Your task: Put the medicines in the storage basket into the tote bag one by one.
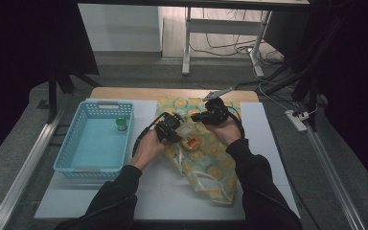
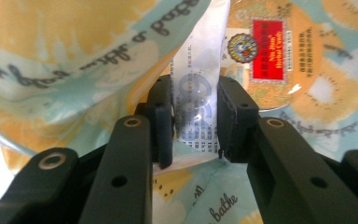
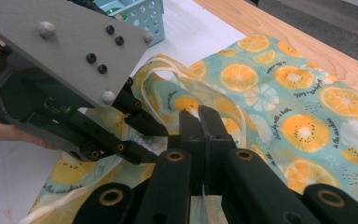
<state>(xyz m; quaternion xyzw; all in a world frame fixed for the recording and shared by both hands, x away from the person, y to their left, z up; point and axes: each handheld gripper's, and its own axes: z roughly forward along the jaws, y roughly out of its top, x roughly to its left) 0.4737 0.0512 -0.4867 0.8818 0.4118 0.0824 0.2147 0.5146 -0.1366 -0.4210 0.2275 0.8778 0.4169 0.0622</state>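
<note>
Orange-printed fabric bag (image 1: 206, 158) on the white surface (image 1: 163, 191), both my grippers working at its mouth.

From the high view, I see my left gripper (image 1: 168, 129) and right gripper (image 1: 210, 114) close together over the bag, with a blue basket (image 1: 76, 153) to the left. Along my left gripper, the fingers (image 2: 161, 121) clamp a white printed packet (image 2: 196, 98) beside a round tin (image 2: 265, 56). Along my right gripper, the fingers (image 3: 212, 126) are closed, pinching the bag's edge.
</note>
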